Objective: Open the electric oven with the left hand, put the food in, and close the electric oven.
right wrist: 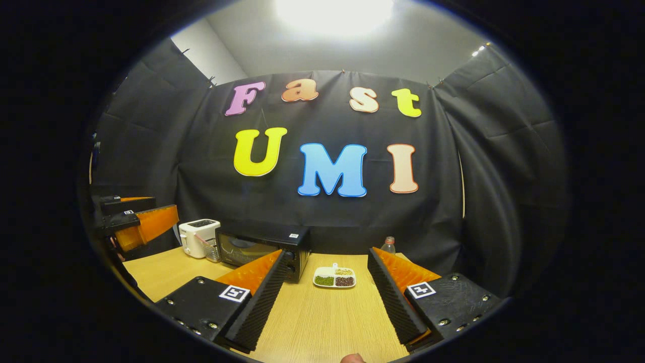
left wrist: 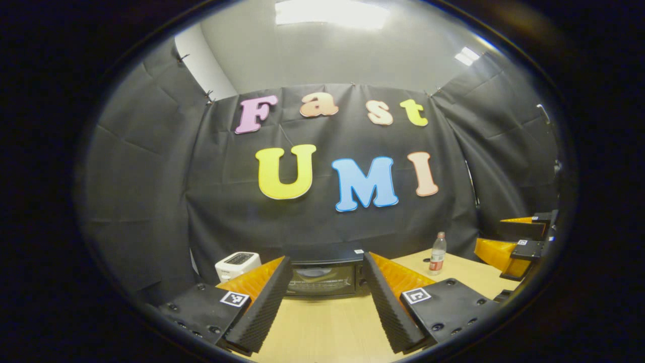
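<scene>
Two grippers spread wide, holding nothing

The left gripper (left wrist: 327, 302) faces the closed electric oven (left wrist: 322, 275) at the table's (right wrist: 327, 322) back edge. The right gripper (right wrist: 322, 302) frames the food tray (right wrist: 334, 277), just beside the oven, bare wood between

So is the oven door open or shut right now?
Shut. The oven door stands upright and flush against its front, and the left gripper, open, is short of it.
</scene>
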Demonstrator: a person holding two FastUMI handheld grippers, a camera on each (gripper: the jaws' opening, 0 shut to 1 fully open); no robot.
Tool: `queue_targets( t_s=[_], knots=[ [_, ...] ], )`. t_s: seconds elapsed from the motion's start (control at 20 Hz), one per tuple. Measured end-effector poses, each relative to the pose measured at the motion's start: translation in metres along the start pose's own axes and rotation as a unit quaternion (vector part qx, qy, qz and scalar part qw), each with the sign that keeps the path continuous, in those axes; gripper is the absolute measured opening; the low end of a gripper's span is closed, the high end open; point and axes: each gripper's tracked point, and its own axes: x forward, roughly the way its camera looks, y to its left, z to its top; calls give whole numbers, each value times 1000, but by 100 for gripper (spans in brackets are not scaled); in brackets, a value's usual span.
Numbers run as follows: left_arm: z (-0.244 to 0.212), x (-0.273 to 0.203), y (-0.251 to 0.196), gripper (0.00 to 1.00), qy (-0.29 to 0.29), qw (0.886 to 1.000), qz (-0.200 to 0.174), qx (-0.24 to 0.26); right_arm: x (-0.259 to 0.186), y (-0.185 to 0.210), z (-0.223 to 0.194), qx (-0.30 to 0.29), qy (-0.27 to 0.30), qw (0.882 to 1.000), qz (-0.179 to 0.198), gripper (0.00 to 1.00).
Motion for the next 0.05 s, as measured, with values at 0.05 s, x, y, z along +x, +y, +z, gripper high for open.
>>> queue_targets(
  t_s=[0.05],
  knots=[
    [1, 1, 1, 99, -1, 1000, 0, 1, 1, 1, 1, -1, -3, 1000, -1, 98]
  ],
)
